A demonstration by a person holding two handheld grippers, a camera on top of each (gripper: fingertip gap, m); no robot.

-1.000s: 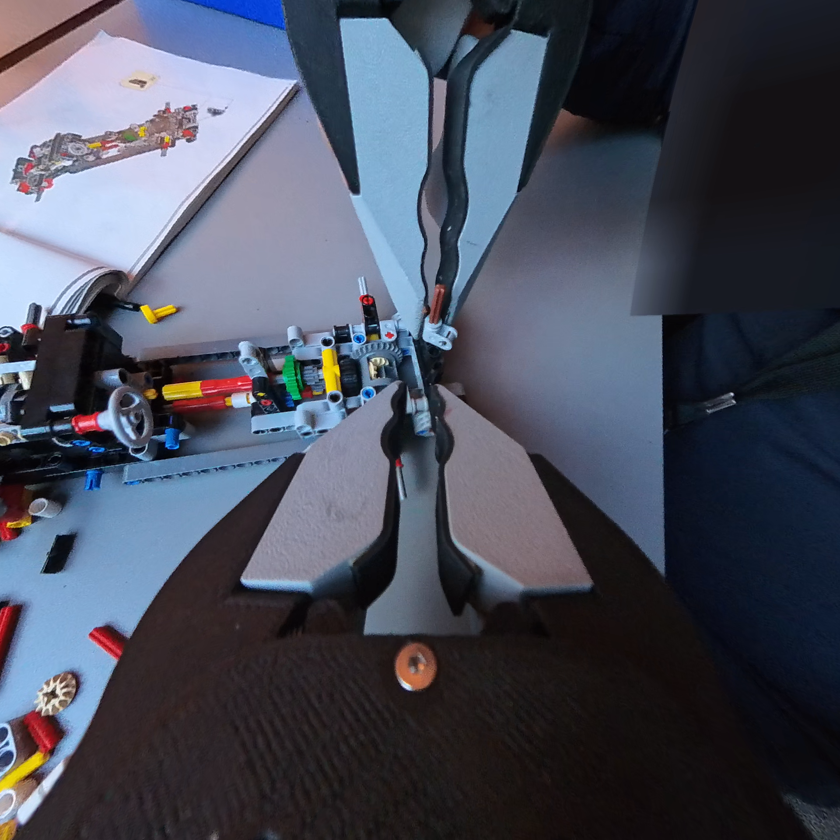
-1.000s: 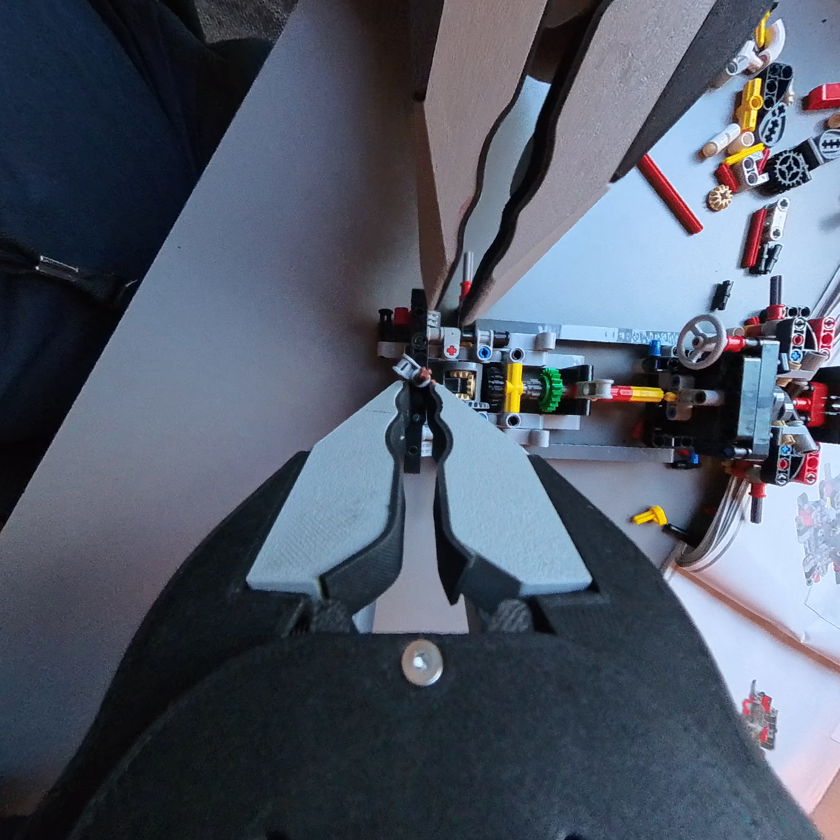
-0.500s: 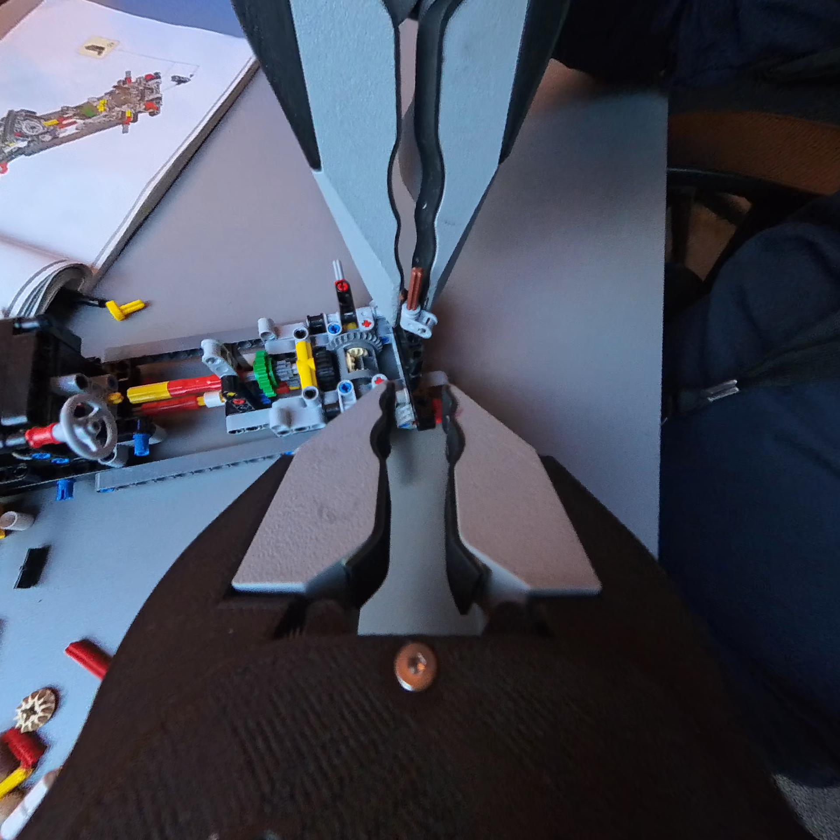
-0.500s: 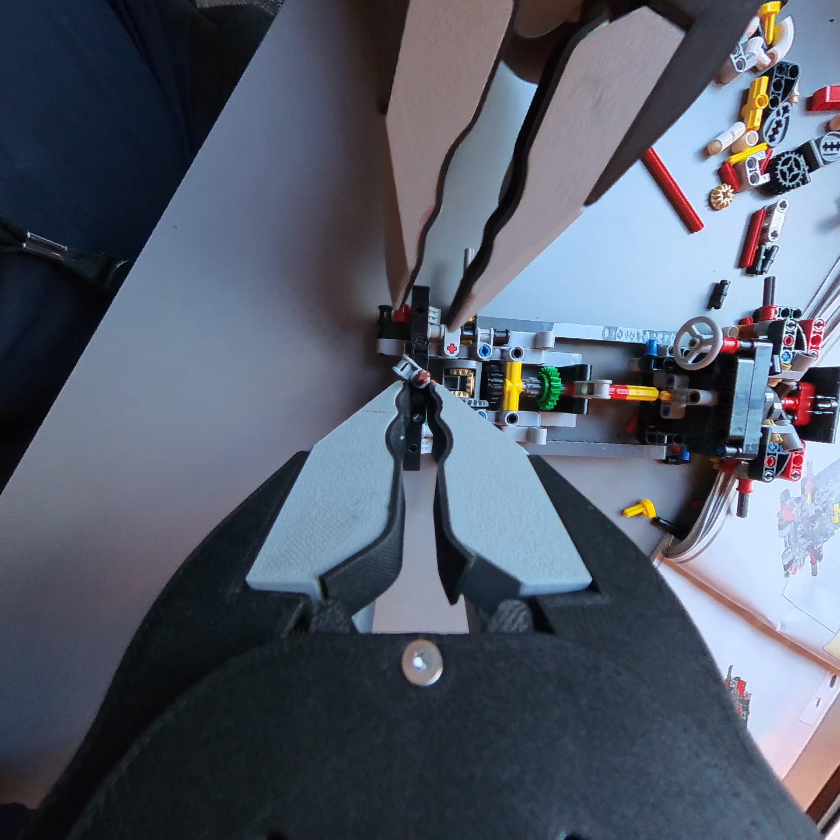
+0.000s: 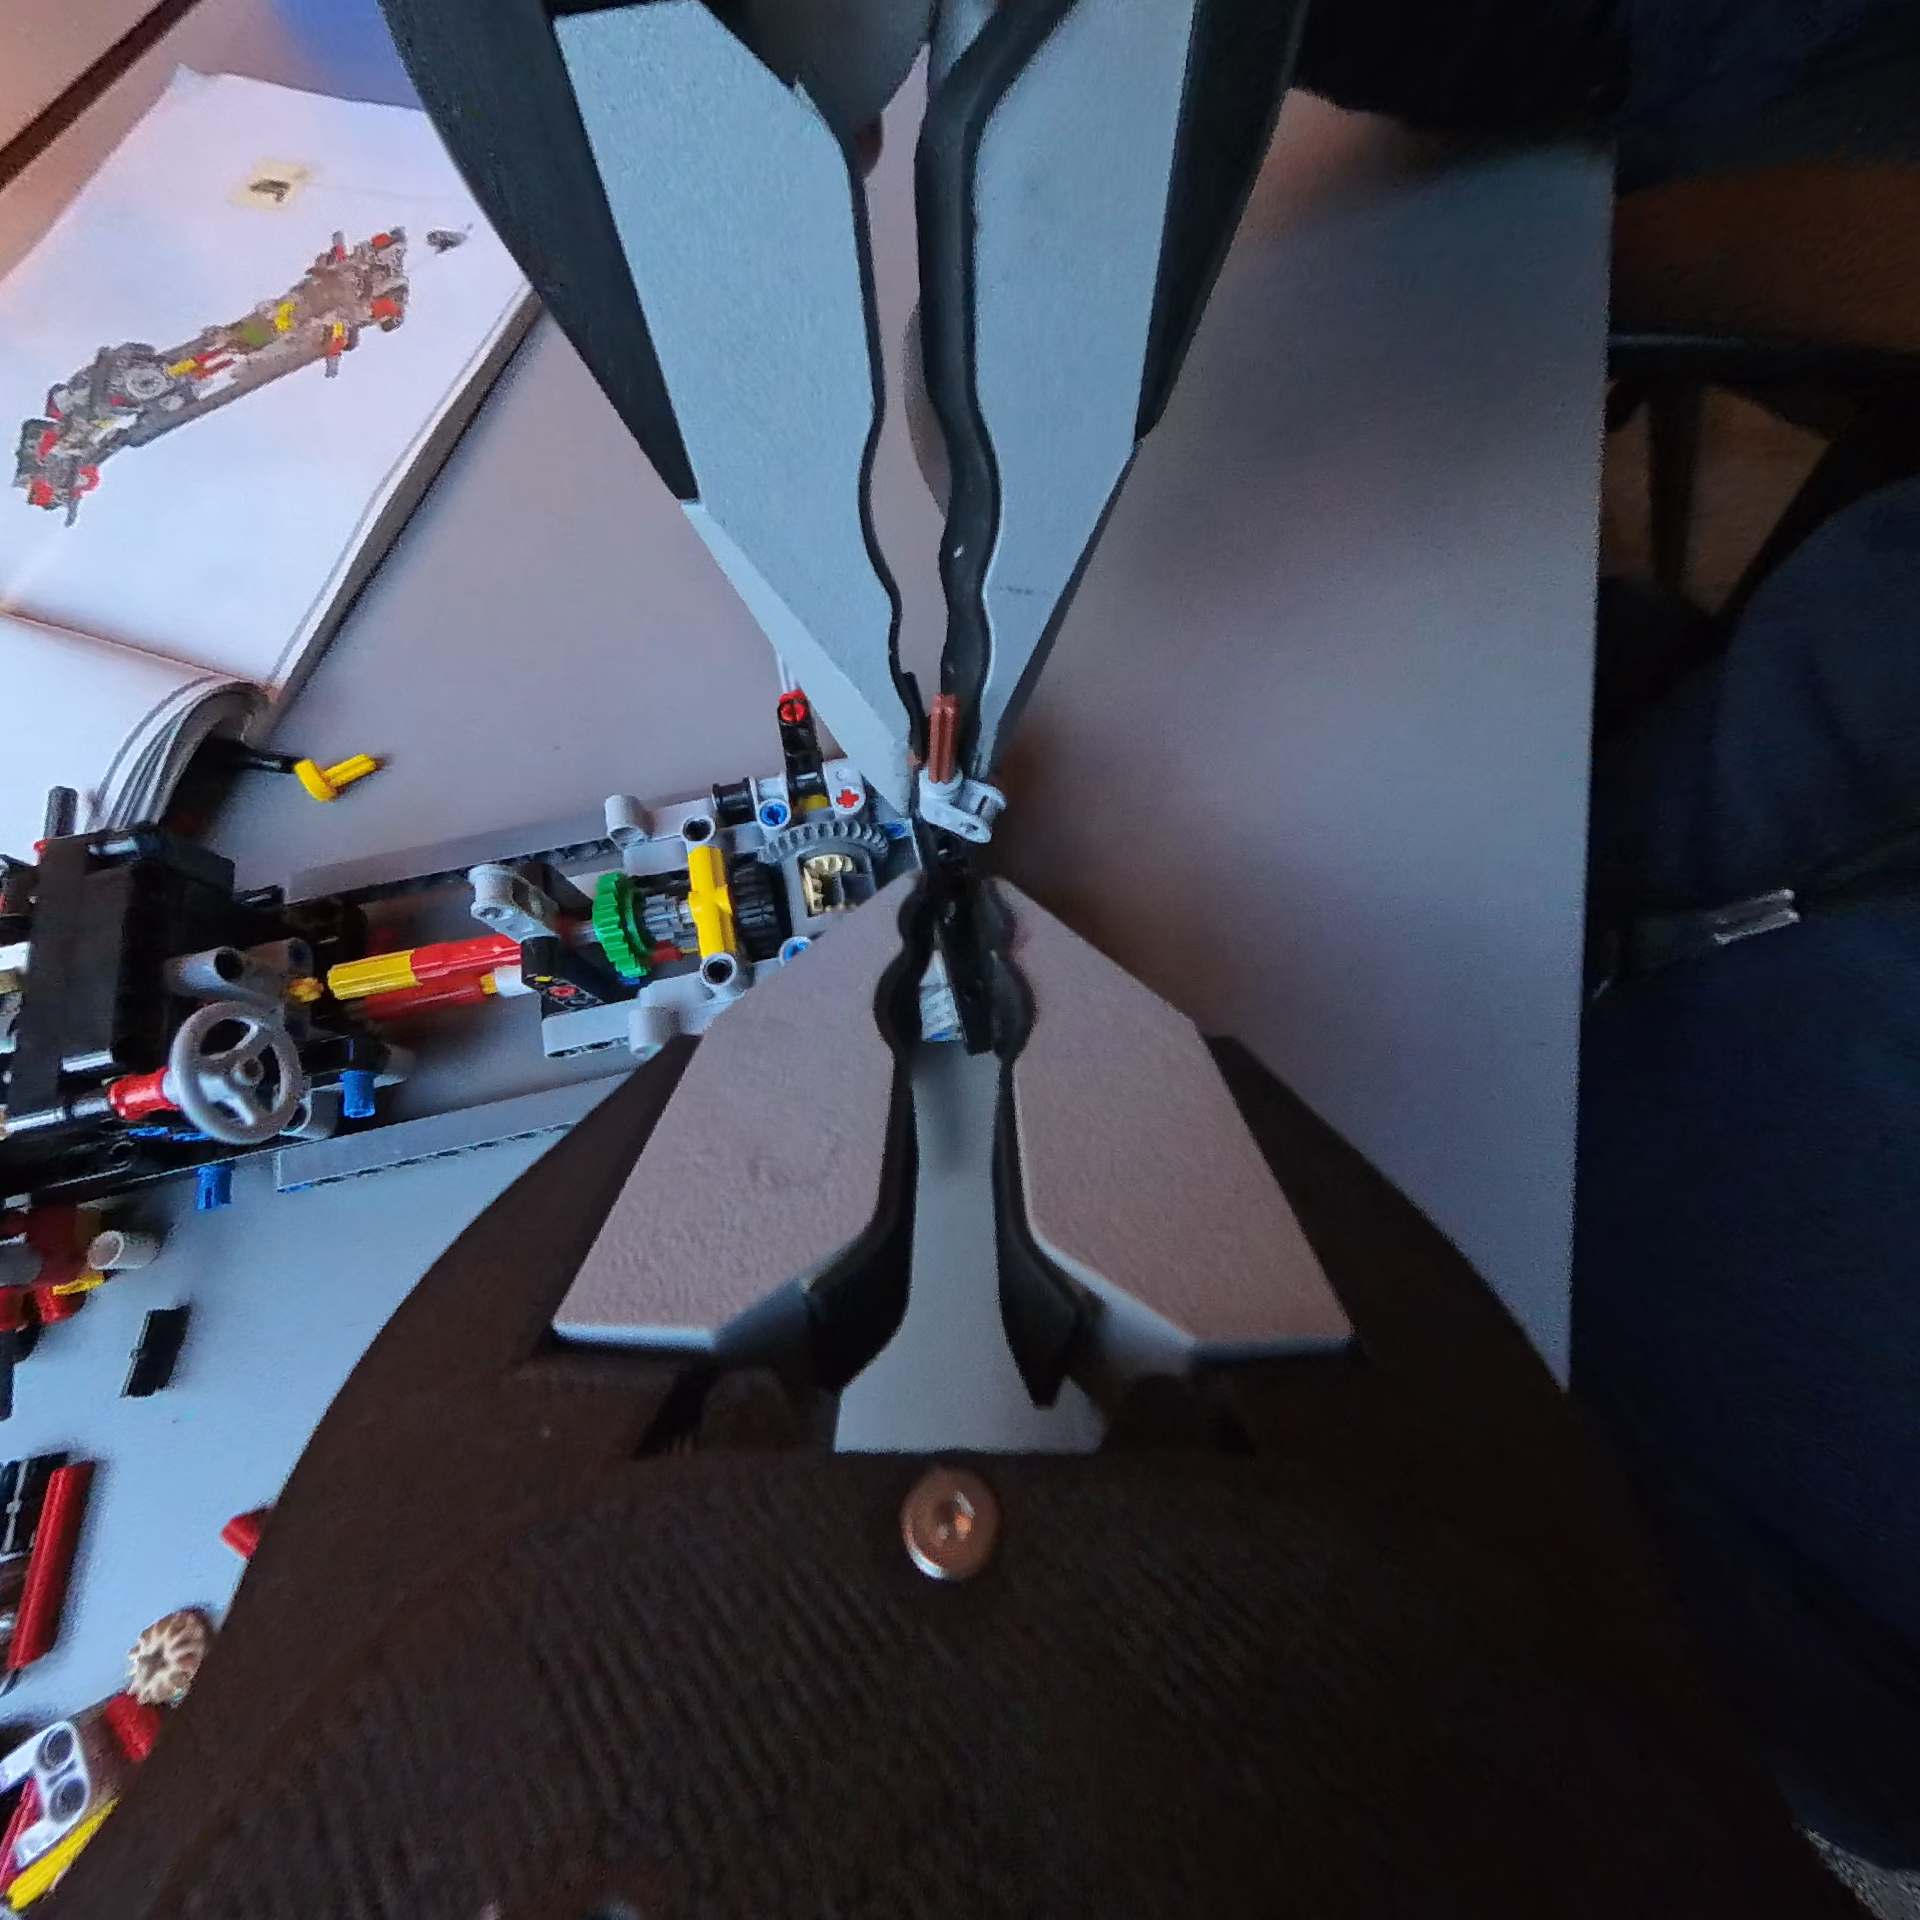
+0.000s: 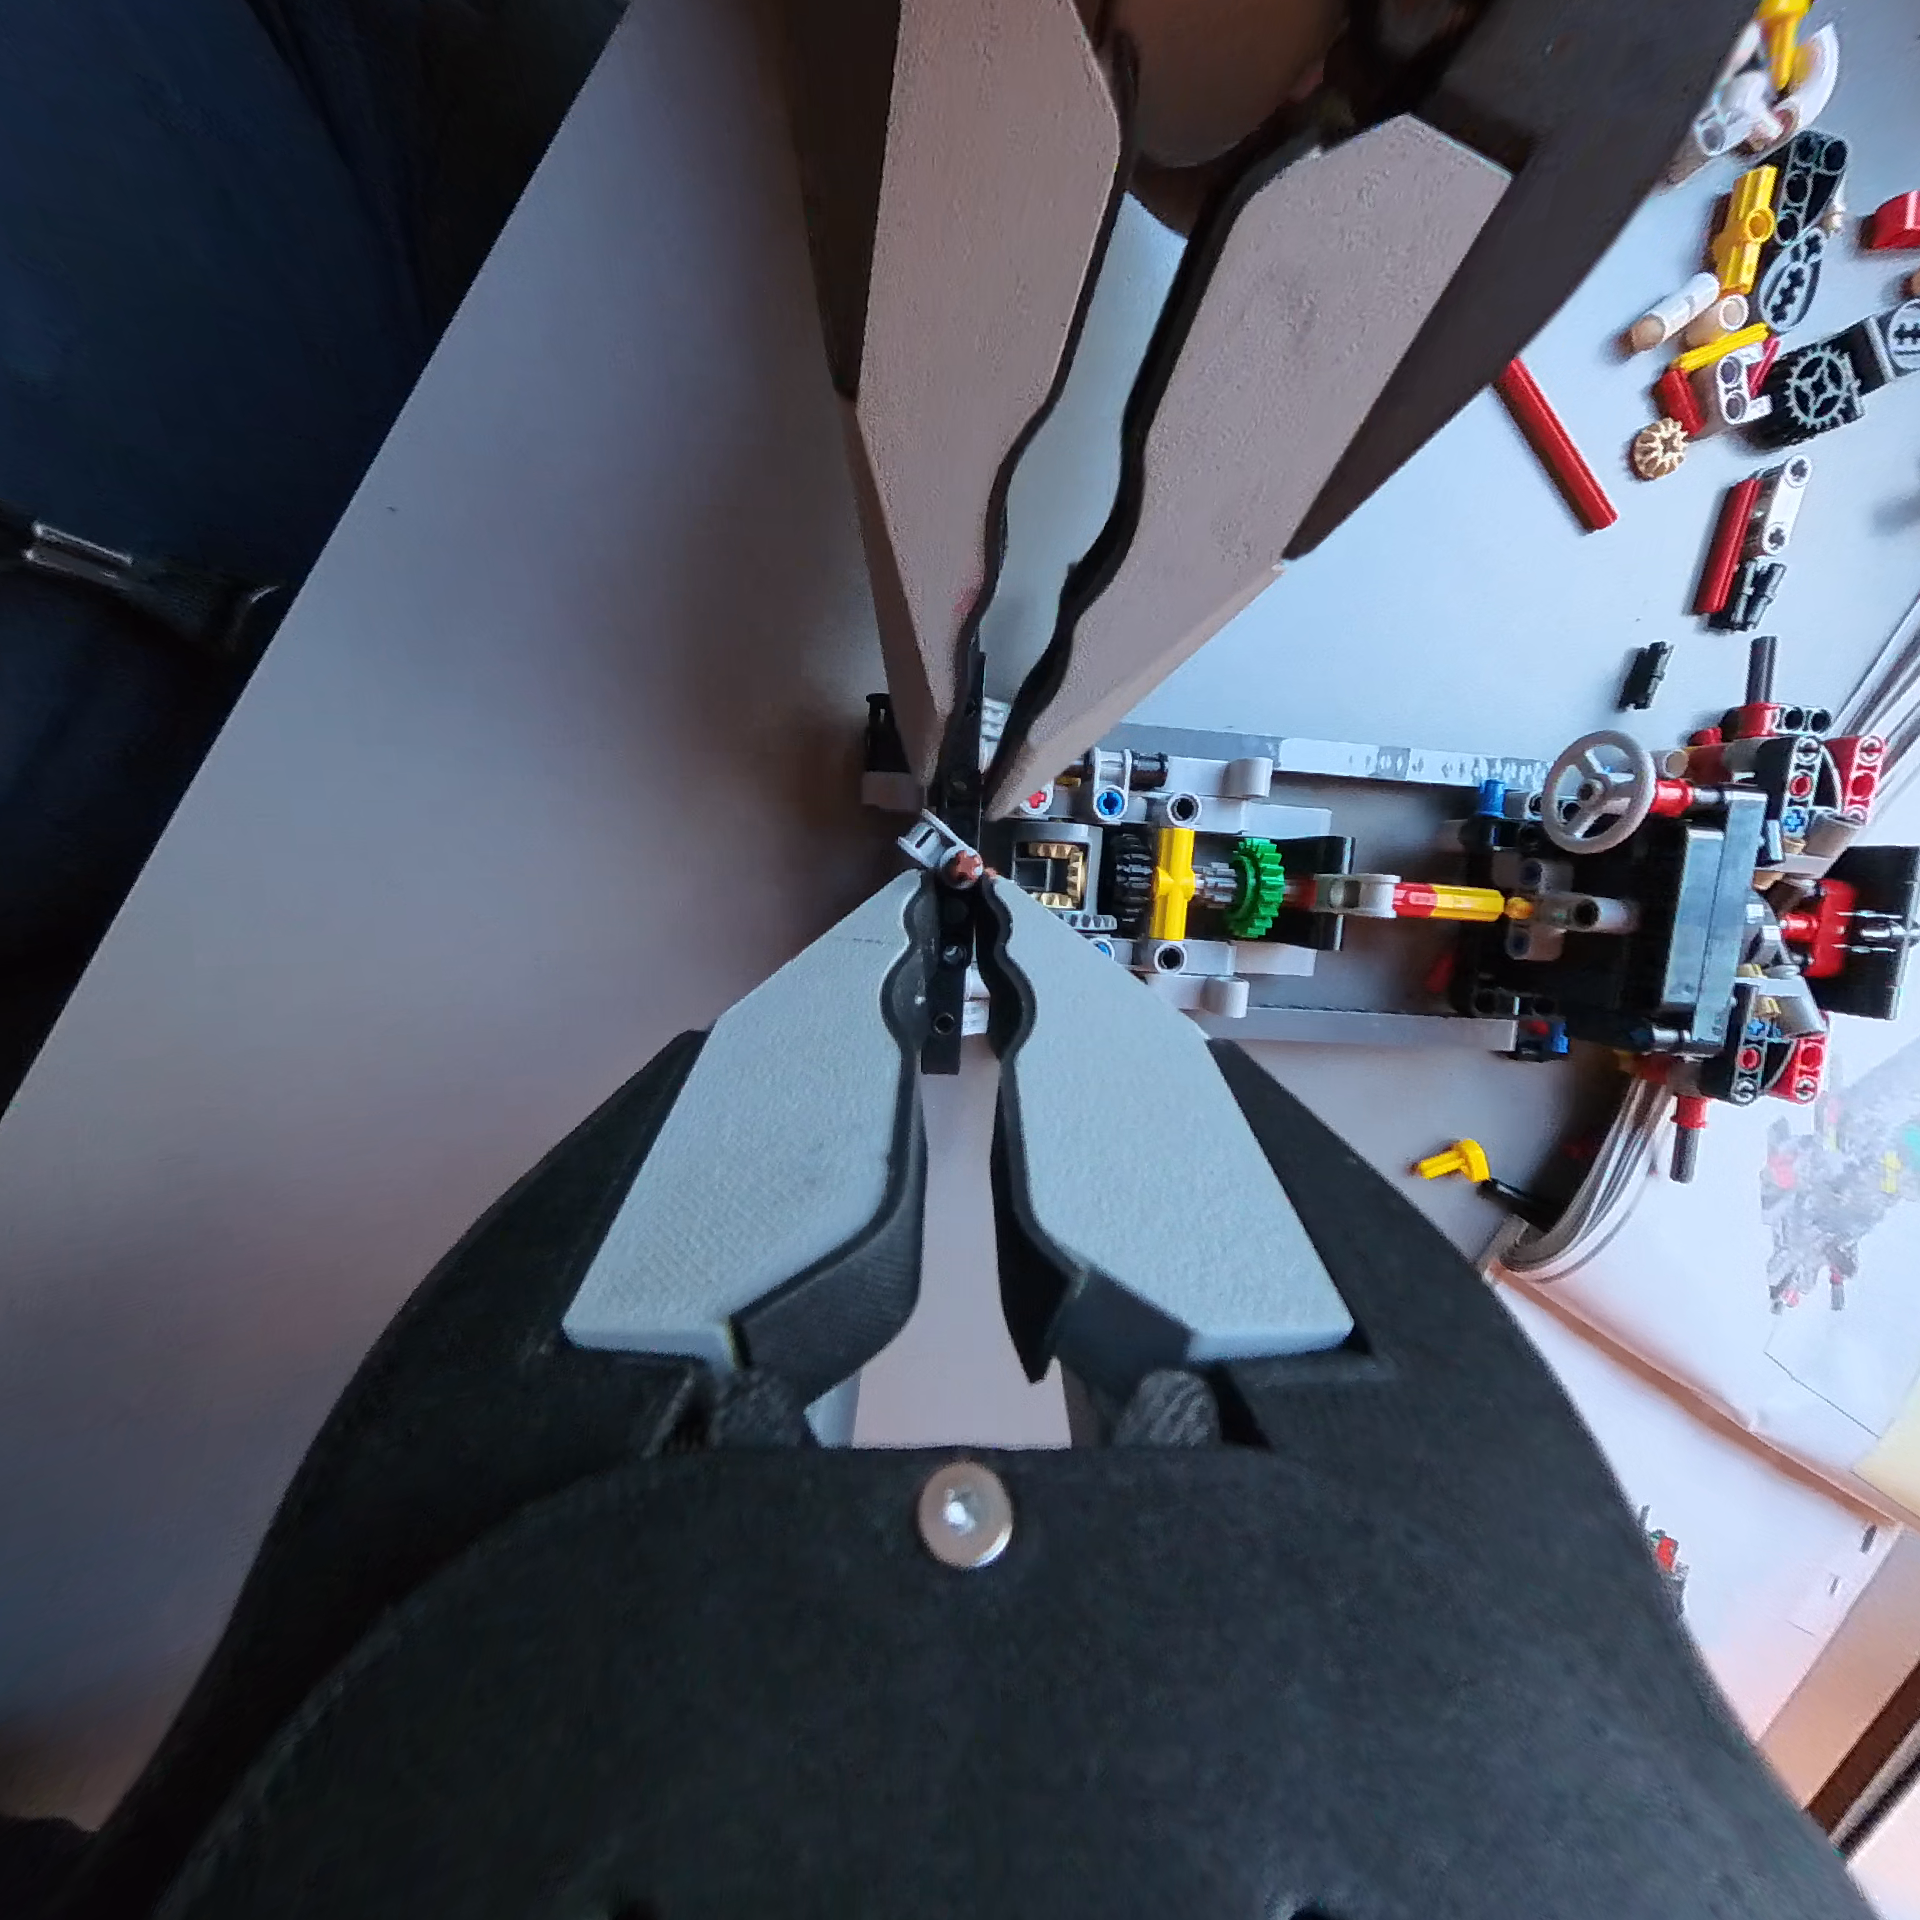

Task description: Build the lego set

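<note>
A long brick-built chassis (image 5: 717, 914) with gears lies on the grey table (image 5: 1299, 623). A black beam (image 6: 943, 977) stands across its near end and carries a brown axle (image 5: 940, 738) in a light grey connector (image 5: 961, 805). My right gripper (image 6: 951, 904) is shut on one end of this beam and comes in from the top in the left wrist view (image 5: 951, 748). My left gripper (image 5: 956, 914) is shut on the beam's other end (image 5: 971, 966), beside a white part. It also shows from above in the right wrist view (image 6: 961, 769), tip to tip with the right gripper.
An open instruction booklet (image 5: 208, 416) lies beyond the chassis. Loose red, yellow, black and grey parts (image 6: 1766, 312) are scattered past the left gripper. A grey steering wheel (image 5: 234, 1070) sits on the chassis. The table edge (image 5: 1590, 727) and a person in dark blue (image 5: 1766, 1143) are close. The tips of both grippers are at nearly the same place.
My left gripper opened, moved onto the black beam's end and shut on it; the thin red-tipped pin earlier between its fingers is gone. My right gripper kept its hold.
</note>
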